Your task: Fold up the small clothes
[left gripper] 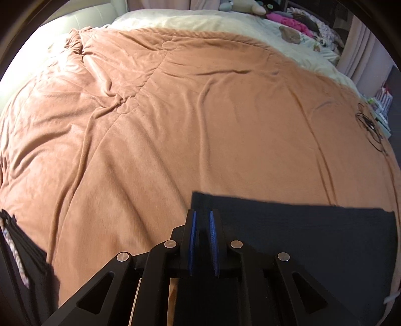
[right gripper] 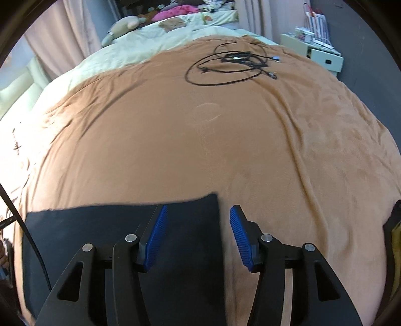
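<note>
A dark folded garment [left gripper: 300, 233] is seen lying flat on the brown blanket [left gripper: 175, 125] at the near edge of the bed, its far edge straight and its corners squared. The left gripper [left gripper: 203, 223] is held over the garment's left corner, and its blue-padded fingers [left gripper: 192, 240] are drawn close together with only a narrow slit left between them; whether cloth is pinched in that slit cannot be told from this angle. From the right wrist view, the same garment [right gripper: 100, 230] is found at lower left, and the right gripper [right gripper: 198, 218] is poised at its right edge with the fingers [right gripper: 156, 235] spread wide, one pad over the dark cloth and the other over bare blanket [right gripper: 200, 150], nothing being held. A tangle of black cables [right gripper: 230, 65] is spotted far up the blanket (well apart from the garment). Beyond the blanket, a pale sheet [right gripper: 140, 42] is visible, and a plush toy [right gripper: 122, 27] and pink clothing [right gripper: 175, 11] are piled at the far end.
</note>
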Available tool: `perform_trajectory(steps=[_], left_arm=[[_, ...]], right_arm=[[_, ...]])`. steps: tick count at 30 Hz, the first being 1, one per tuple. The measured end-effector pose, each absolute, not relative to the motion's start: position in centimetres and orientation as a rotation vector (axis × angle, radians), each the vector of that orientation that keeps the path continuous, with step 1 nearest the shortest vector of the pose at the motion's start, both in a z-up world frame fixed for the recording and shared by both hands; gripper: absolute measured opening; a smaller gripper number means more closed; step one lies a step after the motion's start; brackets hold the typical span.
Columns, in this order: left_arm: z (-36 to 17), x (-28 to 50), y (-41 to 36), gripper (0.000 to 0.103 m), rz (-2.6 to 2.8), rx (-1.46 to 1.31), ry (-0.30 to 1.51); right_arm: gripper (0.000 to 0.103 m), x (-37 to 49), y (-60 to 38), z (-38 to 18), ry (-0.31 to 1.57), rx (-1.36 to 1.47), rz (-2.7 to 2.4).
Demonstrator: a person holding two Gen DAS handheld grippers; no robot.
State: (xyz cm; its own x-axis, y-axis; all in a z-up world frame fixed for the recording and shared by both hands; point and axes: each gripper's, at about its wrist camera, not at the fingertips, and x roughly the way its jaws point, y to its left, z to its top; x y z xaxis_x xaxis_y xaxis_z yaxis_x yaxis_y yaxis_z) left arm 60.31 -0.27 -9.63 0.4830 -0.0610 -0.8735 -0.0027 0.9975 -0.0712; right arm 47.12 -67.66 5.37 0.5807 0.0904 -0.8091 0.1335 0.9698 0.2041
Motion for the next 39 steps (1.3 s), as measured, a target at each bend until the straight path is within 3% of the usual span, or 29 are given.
perform_trajectory(steps=[19, 39], left_arm=[[-9.1, 47.0, 1.9, 0.012, -0.093, -0.115, 1.107], [-13.5, 35.3, 7.1, 0.012, -0.075, -0.249, 1.178]], right_arm=[[0.050, 33.6, -68.3, 6.6, 1.019, 0.286, 0.083], [0.050, 22.8, -70.3, 4.7, 1.050, 0.420, 0.090]])
